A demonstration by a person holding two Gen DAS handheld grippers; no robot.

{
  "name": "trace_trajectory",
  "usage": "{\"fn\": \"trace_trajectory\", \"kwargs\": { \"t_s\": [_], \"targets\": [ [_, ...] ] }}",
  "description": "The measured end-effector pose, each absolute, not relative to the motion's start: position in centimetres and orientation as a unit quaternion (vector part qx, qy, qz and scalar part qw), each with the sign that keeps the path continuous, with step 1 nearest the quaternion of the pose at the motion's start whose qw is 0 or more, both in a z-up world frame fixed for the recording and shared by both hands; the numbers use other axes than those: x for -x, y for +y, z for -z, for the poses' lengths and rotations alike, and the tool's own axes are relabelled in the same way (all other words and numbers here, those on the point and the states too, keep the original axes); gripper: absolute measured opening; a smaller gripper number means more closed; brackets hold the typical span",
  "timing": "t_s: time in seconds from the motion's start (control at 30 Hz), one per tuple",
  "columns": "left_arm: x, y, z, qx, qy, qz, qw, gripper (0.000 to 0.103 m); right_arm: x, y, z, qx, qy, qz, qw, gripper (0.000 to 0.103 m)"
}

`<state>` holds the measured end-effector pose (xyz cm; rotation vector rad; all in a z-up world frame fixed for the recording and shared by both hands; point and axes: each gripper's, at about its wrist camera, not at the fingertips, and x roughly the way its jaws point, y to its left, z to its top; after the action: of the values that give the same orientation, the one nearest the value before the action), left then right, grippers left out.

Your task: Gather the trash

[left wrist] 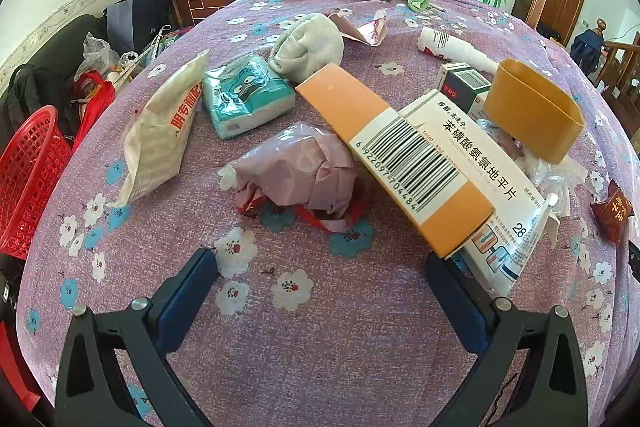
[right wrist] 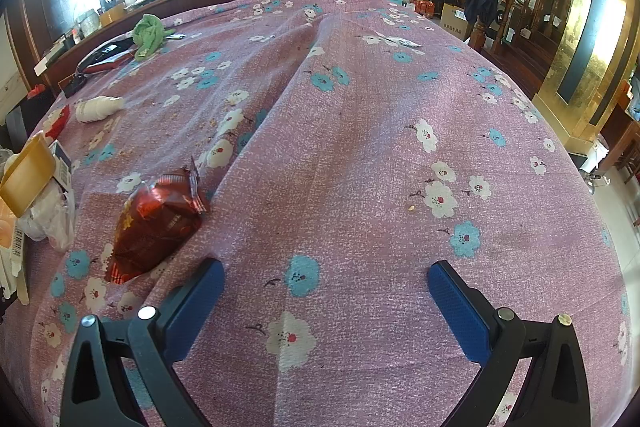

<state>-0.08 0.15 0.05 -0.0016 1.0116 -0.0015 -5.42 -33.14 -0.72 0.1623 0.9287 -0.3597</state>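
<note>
While both claws are held over the flowered purple tablecloth (left wrist: pixel 320 347), the scene is set out thus:

Left gripper (left wrist: pixel 320 267): spread wide, nothing gripped; its right finger is seen just beside the orange barcode box (left wrist: pixel 396 155).
Right gripper (right wrist: pixel 326 277): spread wide, nothing gripped, bare cloth between the fingers.
Crumpled pink wrapper (left wrist: pixel 300 175): lying ahead of the left gripper, overlapped by the orange box.
Medicine carton (left wrist: pixel 492 195): partly covered by the orange box.
Tissue pack (left wrist: pixel 244 95): lying between the paper bag (left wrist: pixel 160 131) and a grey-white cloth (left wrist: pixel 308 45).
Red snack wrapper (right wrist: pixel 156 219): lying left of the right gripper, near its left finger.
Red basket (left wrist: pixel 28 179): seen beyond the table's left edge.
</note>
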Motion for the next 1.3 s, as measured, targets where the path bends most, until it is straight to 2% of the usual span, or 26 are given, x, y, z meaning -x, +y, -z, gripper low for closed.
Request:
{"fn": "trace_trajectory", "kwargs": {
  "t_s": [0.7,0.77,0.87,0.97,1.03,1.3],
  "targets": [
    [0.8,0.2,-0.5,0.029,0.485,0.001,0.874,0.103,5.8,-33.0,0.2,-0.092,0.440,0.148,0.881,0.103],
    [2.5,0.3,-1.7,0.035,0.463,0.010,0.886,0.103,6.9,-32.3,-0.9,-0.096,0.422,0.131,0.892,0.103],
    [6.2,0.4,-4.8,0.029,0.395,0.002,0.918,0.103,10.3,-29.6,-5.4,-0.064,0.335,0.090,0.936,0.103],
    [10.2,0.9,-8.1,0.037,0.311,-0.016,0.950,0.103,12.8,-27.4,-8.8,-0.047,0.275,0.057,0.959,0.103],
    [11.4,0.9,-9.3,0.027,0.282,-0.025,0.959,0.103,13.9,-25.8,-10.5,-0.035,0.238,0.036,0.970,0.103],
    [12.8,1.5,-11.3,0.009,0.241,-0.037,0.970,0.103,14.0,-21.8,-12.2,-0.034,0.207,-0.010,0.978,0.103]
  ]
}}
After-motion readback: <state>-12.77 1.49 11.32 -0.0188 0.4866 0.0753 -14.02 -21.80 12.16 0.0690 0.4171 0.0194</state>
